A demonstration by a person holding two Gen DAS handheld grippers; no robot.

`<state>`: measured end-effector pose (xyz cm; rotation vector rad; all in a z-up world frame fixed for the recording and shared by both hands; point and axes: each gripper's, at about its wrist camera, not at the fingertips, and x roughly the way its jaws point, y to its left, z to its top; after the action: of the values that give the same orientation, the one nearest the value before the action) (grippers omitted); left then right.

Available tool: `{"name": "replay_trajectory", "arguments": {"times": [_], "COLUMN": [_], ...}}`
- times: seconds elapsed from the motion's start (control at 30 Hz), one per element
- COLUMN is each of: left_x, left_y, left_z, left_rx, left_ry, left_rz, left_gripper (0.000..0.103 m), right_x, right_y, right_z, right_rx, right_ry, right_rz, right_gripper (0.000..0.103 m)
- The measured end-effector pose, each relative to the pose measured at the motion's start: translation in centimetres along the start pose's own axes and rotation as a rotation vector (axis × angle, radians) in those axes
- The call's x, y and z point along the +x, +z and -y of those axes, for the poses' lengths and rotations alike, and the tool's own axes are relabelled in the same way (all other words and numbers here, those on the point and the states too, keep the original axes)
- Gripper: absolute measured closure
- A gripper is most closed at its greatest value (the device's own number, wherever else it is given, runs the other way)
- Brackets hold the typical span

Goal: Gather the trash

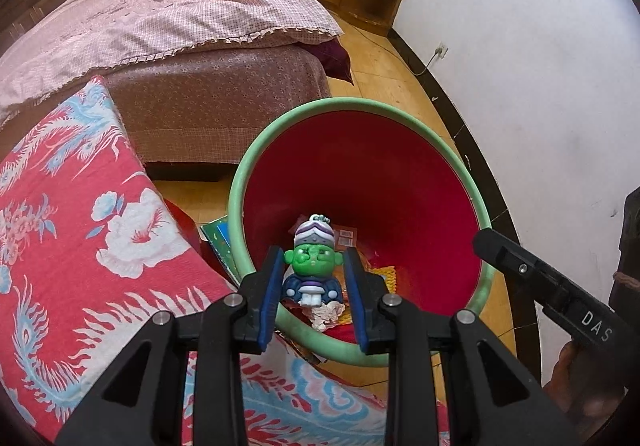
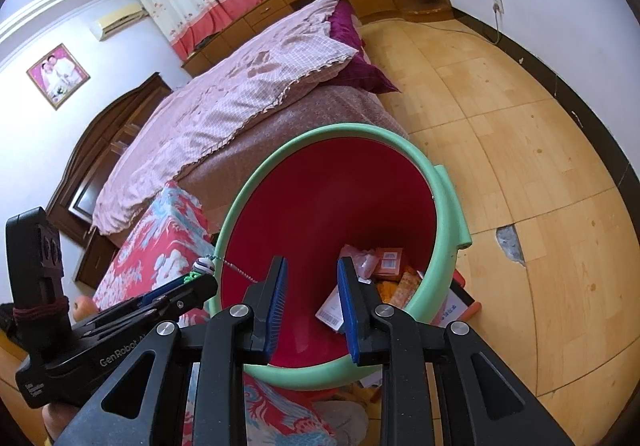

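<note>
Left gripper [image 1: 314, 282] pinching a green-faced toy figure [image 1: 314, 266] over the red bin [image 1: 360, 113], right gripper [image 2: 312, 298] narrowly parted and empty, "GenRobot" on the left gripper's body

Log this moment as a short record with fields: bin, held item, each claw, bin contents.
bin: red plastic bin with green foam rim, on the wood floor beside the bed
held item: green-faced toy figure with purple hat, over the bin's near edge
left claw: shut on the figure
right claw: open, nothing between its pads, over the bin
bin contents: wrappers, small cartons
</note>
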<state>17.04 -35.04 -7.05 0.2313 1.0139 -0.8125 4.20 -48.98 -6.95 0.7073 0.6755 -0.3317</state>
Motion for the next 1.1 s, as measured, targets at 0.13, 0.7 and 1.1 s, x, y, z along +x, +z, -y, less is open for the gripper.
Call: {"name": "replay_trajectory", "arguments": {"times": [0.13,0.7,1.1], "left_x": [-0.3,-6.2,-11.7], "left_y": [0.1,-2.8,-6.2], "left_z": [0.1,-2.6,-5.9], "left_rx": [0.000,-0.120,-0.220], "left_ry": [0.006,0.060,0.155], "left_rz": [0.014,0.081,0.159], "left_gripper": [0.062,0.056,0.043], "right_x": [-0.3,-2.2,-3.5], "right_y": [-0.1,-1.5,-3.9], "right_z": [-0.2,-3.8,-8.5], "right_rx": [-0.002,-0.081,-0.203], "right_ry": [0.005,0.032,0.070], "right_rz": [0.001,-0.012,-0.023], "right_gripper": [0.077,0.061,0.043]}}
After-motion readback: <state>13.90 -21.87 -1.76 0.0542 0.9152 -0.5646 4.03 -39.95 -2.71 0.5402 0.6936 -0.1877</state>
